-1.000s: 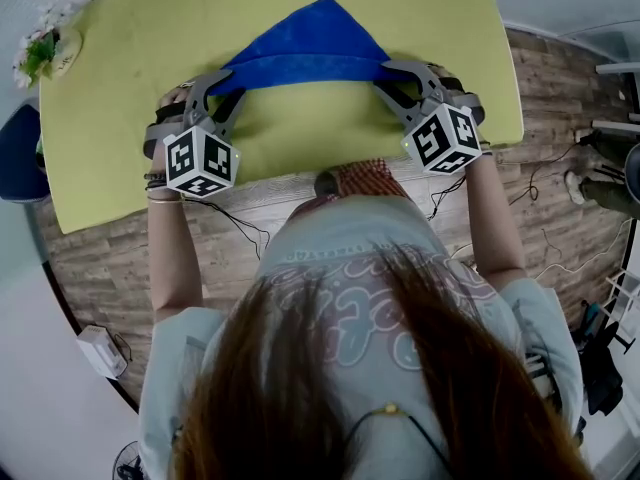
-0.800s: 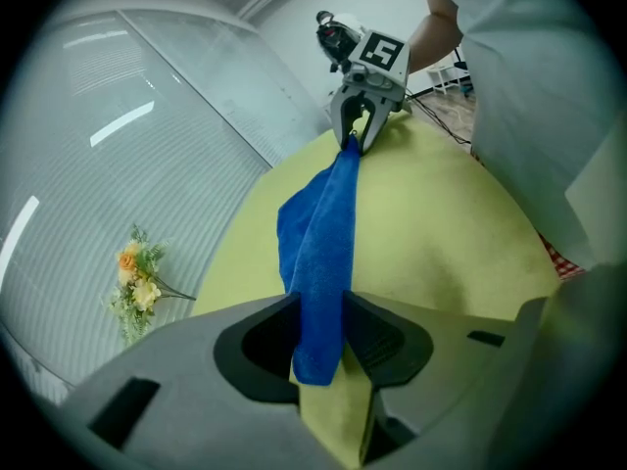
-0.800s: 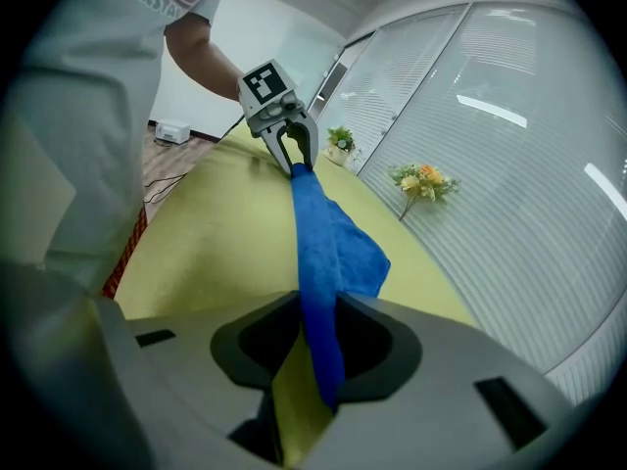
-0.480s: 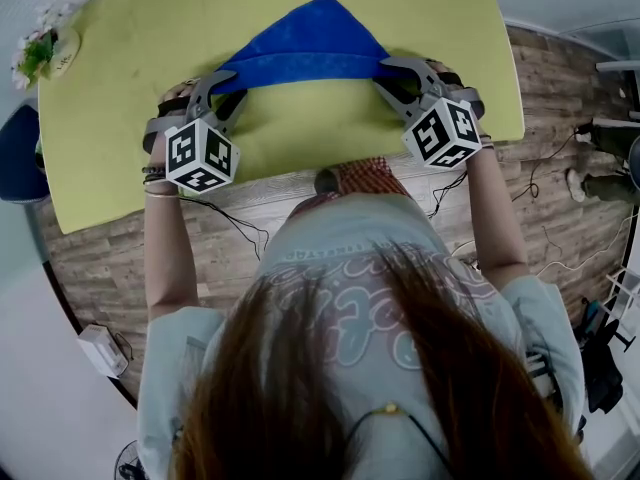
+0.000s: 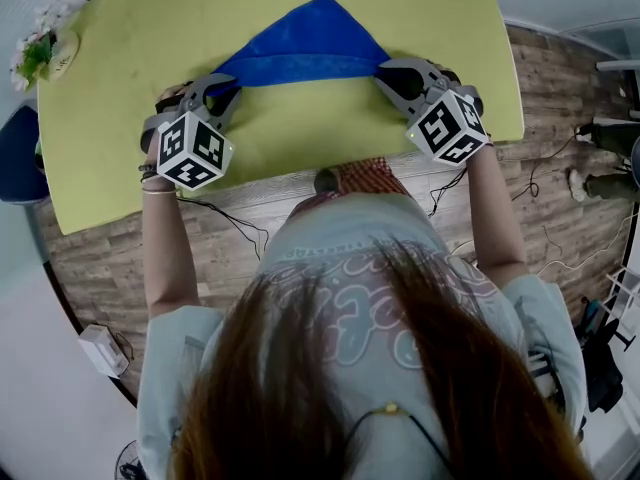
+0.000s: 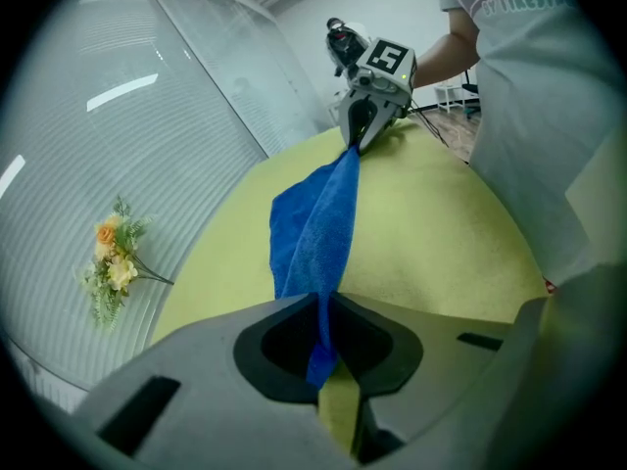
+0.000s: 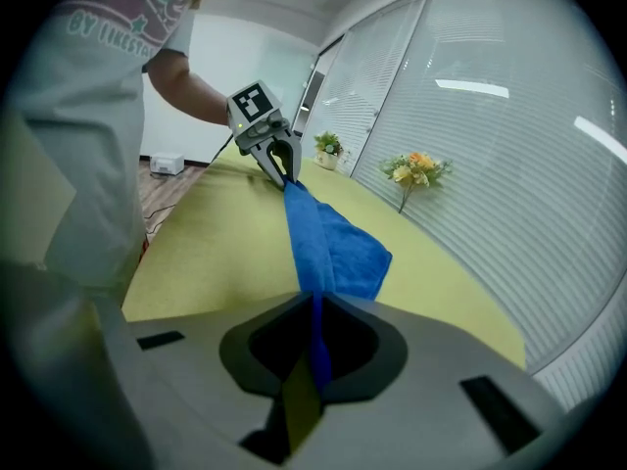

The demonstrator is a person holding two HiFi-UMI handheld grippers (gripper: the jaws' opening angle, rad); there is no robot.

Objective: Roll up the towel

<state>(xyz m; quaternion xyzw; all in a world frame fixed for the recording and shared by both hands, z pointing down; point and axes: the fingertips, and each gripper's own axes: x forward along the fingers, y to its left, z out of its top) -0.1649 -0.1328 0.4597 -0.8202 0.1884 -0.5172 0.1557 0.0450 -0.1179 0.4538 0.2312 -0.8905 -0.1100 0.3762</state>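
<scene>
Jaws just closed on the towel (image 5: 305, 43)
Left gripper (image 5: 224, 88) and right gripper (image 5: 388, 70) each pinch a near corner, mid-frame on the surface (image 5: 300, 138); looks ready to start rolling.

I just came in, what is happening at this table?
A person at the yellow-green table holds a hand-held gripper in each hand. The left hand-held gripper and the right hand-held gripper have just been closing, and each now pinches one near end of the blue towel. It is stretched between them, partly folded, not yet rolled up.
</scene>
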